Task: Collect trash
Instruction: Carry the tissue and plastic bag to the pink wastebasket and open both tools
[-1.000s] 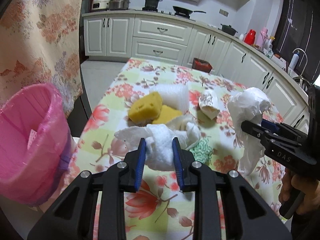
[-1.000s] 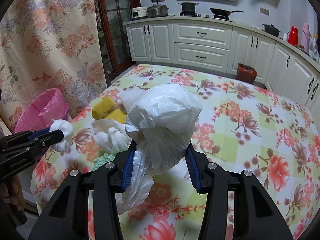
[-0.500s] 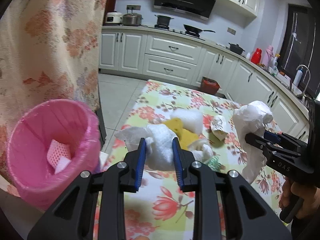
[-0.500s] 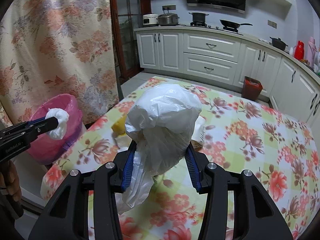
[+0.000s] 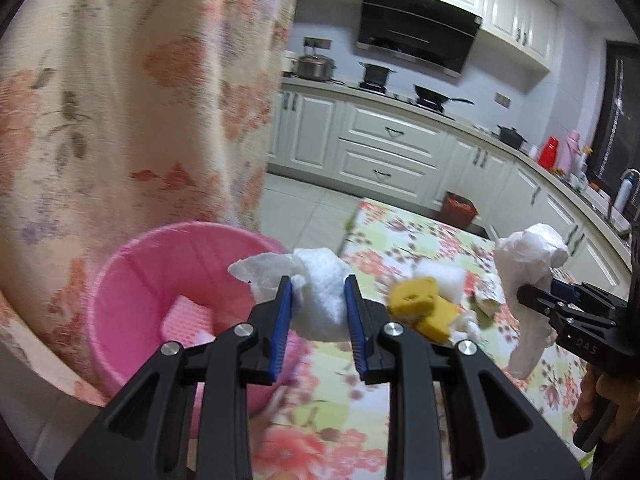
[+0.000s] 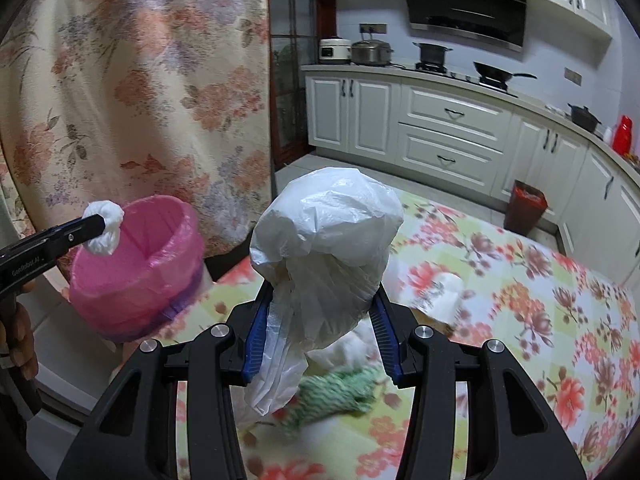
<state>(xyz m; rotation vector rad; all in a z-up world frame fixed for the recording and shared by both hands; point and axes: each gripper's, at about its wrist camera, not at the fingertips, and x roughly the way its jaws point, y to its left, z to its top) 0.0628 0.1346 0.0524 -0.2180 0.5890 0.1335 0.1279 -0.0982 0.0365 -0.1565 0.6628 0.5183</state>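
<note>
Left hand-held gripper (image 5: 318, 310) clamps a tissue (image 5: 316, 296), right hand-held gripper (image 6: 320, 328) a bag (image 6: 326, 240) — centre each over the bin (image 5: 132, 280) before letting go.

A home kitchen — white cabinets (image 6: 448, 128) along the wall, a black hood (image 6: 464, 0) over a hob with pots (image 6: 430, 53) and a pan (image 6: 496, 75), a rice cooker (image 6: 334, 50) on the counter. Floral curtain (image 6: 132, 80) to the left, a table under a flowered cloth (image 6: 540, 292), a pink bin (image 6: 136, 264) beside it — lived-in, domestic. Red thermos (image 6: 623, 133) and bottles near the sink (image 5: 624, 196).
</note>
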